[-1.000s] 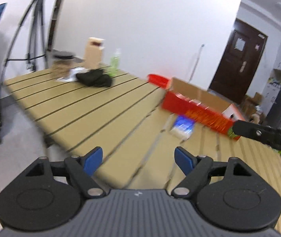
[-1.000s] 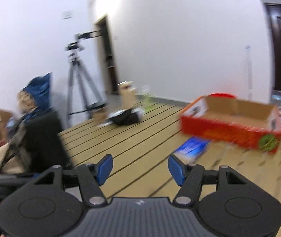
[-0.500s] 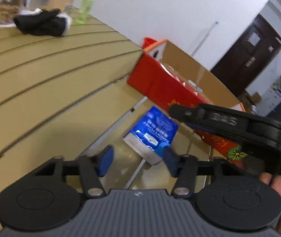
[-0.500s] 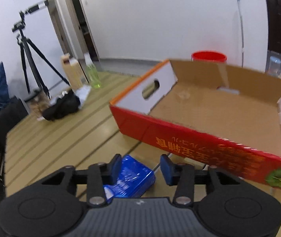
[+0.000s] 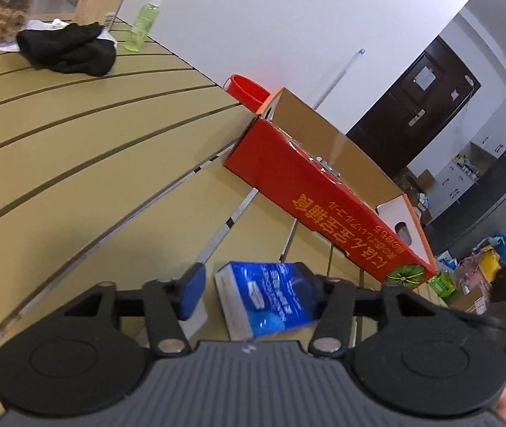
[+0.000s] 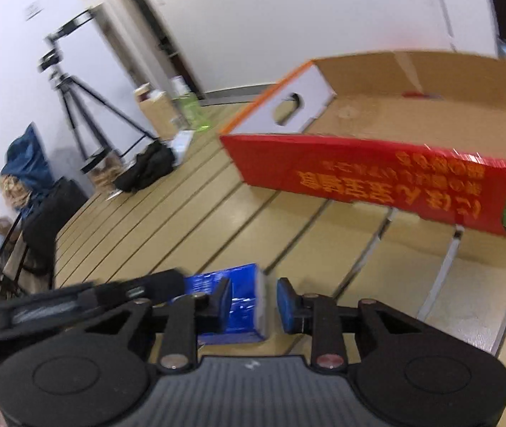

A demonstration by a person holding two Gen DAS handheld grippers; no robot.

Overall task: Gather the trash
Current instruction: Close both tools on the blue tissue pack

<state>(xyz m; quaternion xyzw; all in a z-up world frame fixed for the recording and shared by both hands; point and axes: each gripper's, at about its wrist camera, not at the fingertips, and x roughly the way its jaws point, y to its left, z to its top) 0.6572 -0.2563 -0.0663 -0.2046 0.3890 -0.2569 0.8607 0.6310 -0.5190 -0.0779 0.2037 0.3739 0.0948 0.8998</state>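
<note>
Soft, light blue tissue pack (image 5: 270, 299) sits loosely between both half-open grippers; squeeze its short end at 6 o'clock

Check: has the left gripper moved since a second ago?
Yes. The left gripper has come down and closed in on the blue packet, nearer the red box; its jaws have been reopening slightly.
</note>
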